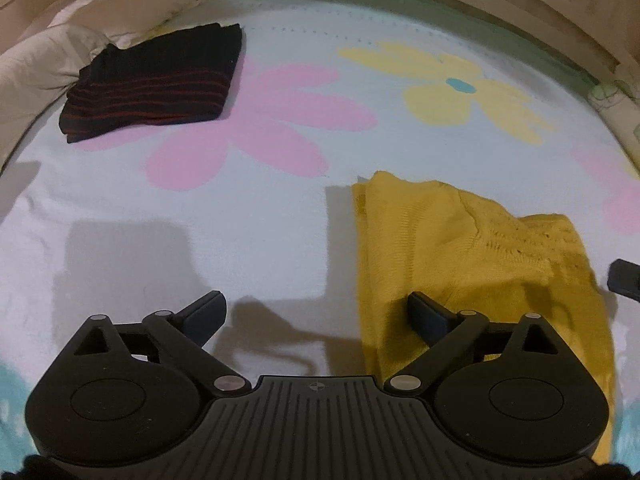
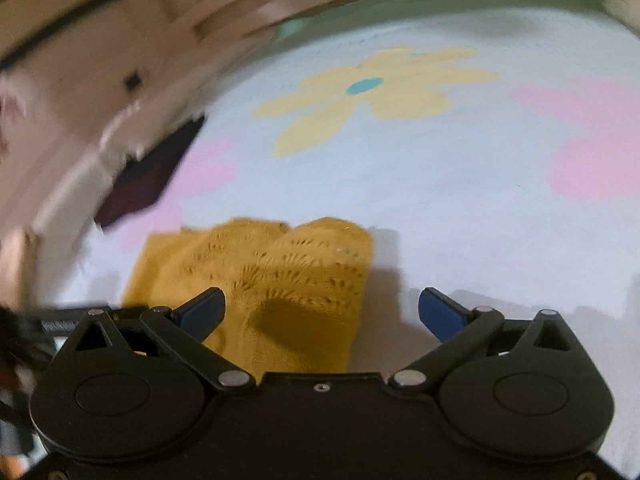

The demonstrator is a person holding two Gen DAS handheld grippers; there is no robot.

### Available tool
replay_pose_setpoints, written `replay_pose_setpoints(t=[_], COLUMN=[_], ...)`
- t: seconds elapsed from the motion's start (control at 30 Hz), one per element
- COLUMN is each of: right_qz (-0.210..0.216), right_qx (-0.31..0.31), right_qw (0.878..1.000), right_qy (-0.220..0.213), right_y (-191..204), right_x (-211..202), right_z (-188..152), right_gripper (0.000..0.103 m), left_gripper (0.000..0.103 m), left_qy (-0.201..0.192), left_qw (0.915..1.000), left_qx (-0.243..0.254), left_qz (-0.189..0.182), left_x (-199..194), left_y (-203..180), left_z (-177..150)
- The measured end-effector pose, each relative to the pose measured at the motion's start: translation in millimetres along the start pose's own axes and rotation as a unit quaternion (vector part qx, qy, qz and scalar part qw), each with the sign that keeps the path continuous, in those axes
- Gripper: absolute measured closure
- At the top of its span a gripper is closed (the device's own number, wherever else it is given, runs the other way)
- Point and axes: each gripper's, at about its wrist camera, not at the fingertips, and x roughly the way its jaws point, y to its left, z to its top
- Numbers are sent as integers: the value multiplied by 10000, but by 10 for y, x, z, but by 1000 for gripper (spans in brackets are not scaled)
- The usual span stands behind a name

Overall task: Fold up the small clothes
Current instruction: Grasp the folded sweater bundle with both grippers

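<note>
Both wrist views over a bed with a flower-print bedsheet [image 1: 280, 208]. The mustard-yellow knit garment [image 1: 460, 248] lies partly folded on the sheet, its lace-patterned end humped and uneven. The left gripper [image 1: 318, 312] hangs with jaws spread wide and empty, one finger above the garment's edge, the other above bare sheet. The right gripper [image 2: 322, 312] likewise has its jaws spread and pinches nothing, with the garment's other edge below them. A black garment with red stripes [image 1: 156, 80], already folded, rests well apart beside the pillows [image 1: 48, 56]. Judged step: between folds on the yellow piece, neither tool engaged. The next move calls for each gripper to descend onto an edge, pinch a single fold's worth of cloth, and carry it over squarely
</note>
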Motion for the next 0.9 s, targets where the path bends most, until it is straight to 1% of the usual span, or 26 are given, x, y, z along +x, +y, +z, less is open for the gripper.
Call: replay_pose_setpoints(t=[0.1,0.17,0.2,0.27,0.33,0.37,0.47,0.53,0.6,0.67,0.73,0.8,0.9], right_qz=[268,481,556,684,832,882,1003,1101,1204,1380,1559,1695,1677], right_qx=[223,295,310,279,208,166,94,216,356,495,586,619,582], right_qw=[9994,9984,9979,9971,9959,9953,9943,9932,9916,9888,9857,9832,9835], right_qy=[-60,17,64,156,282,354,338,317,298,292,260,260,339], right_y=[-110,-147,-156,-124,-79,-51,13,-2,-11,-55,-95,-112,-70], right_x=[-125,-138,-130,-89,-22,18,96,154,215,285,325,353,389], right_z=[-37,-76,-99,-151,-196,-209,-200,-157,-133,-111,-99,-78,-54], right_gripper=[0,0,0,0,0,0,0,0,0,0,0,0,0], left_gripper=[5,5,5,5,5,1,1,1,1,1,1,1,1], left_qy=[55,180,236,301,314,310,210,155,72,-33,-126,-251,-407], left_qw=[9993,9972,9957,9944,9945,9945,9939,9941,9948,9950,9951,9950,9952], left_qx=[-182,-329,-354,-283,-169,-155,-241,-201,-43,122,186,163,-155], left_qz=[-318,-648,-828,-972,-990,-990,-1055,-1059,-1016,-991,-958,-958,-882], left_x=[-56,-48,-34,2,70,107,194,275,318,371,415,421,403], left_y=[75,106,103,51,-20,-46,-75,-101,-125,-163,-209,-232,-232], left_z=[-59,-107,-126,-138,-111,-99,-19,50,105,138,164,163,120])
